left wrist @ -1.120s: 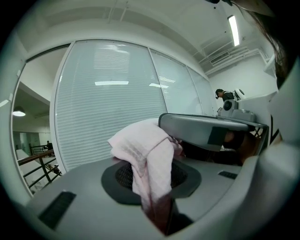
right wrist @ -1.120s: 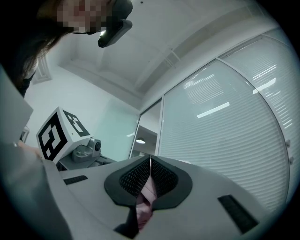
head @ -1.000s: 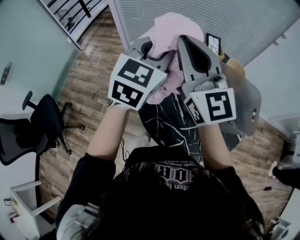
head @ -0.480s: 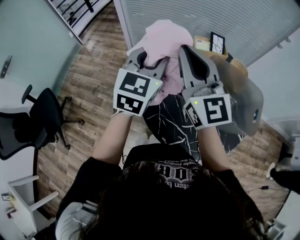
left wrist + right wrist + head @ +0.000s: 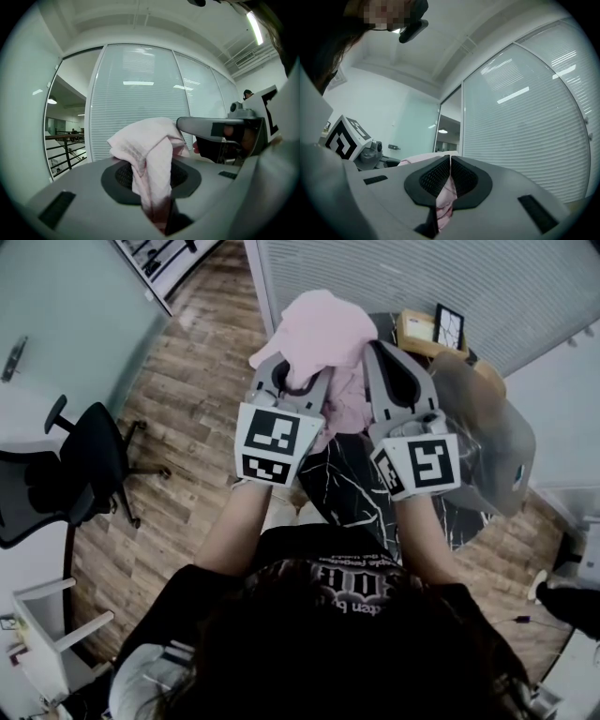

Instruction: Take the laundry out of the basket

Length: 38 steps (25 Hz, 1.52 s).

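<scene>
Both claws are held up over the dark marbled bench point(image 5: 349, 491), with the slatted glass wall point(image 5: 394, 277) close ahead and open wood floor point(image 5: 192, 395) to the left. The left claw point(image 5: 152, 180) is clamped on the pink cloth point(image 5: 323, 322), which bunches above its tips; the right claw point(image 5: 450, 165) pinches another fold, its jaws nearly together

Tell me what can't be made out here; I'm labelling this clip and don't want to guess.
1. Head view: the pale pink cloth is half hidden by the left gripper and right gripper; its kind is unclear.
2. Head view: the grey container is blurred and partly covered by the right gripper; contents unseen.
3. Right gripper view: only a strip of cloth shows between the shut jaws.
</scene>
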Each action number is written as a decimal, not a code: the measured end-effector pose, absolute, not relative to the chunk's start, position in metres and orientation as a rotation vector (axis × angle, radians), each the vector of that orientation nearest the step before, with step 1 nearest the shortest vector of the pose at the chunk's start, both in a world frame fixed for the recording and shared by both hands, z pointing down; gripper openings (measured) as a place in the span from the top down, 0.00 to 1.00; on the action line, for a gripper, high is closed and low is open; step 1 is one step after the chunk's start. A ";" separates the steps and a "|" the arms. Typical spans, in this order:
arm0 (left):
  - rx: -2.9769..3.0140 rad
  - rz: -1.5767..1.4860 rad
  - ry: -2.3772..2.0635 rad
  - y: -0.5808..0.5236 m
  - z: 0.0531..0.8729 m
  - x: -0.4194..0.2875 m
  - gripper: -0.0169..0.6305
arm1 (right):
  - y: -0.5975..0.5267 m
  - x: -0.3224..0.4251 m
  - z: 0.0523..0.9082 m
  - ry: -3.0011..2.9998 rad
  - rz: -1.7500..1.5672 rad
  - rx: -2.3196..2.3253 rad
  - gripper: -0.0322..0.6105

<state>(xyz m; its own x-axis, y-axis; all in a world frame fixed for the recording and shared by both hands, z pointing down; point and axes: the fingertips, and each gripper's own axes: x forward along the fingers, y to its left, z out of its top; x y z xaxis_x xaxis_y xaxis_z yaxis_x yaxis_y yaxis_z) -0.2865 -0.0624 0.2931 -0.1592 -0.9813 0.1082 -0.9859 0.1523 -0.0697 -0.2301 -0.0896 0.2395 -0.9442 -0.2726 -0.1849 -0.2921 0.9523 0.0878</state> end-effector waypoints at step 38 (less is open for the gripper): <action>1.862 0.173 -2.464 -0.024 0.325 -0.300 0.81 | -0.081 -0.233 0.284 2.978 0.140 -0.464 0.91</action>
<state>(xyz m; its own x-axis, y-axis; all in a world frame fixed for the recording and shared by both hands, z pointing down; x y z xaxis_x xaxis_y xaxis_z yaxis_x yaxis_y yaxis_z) -0.3000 -0.0240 0.3250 -0.2748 -0.9557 0.1057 -0.9611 0.2697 -0.0603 -0.2329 -0.0806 0.2844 -0.9451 -0.2966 -0.1370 -0.3082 0.9486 0.0722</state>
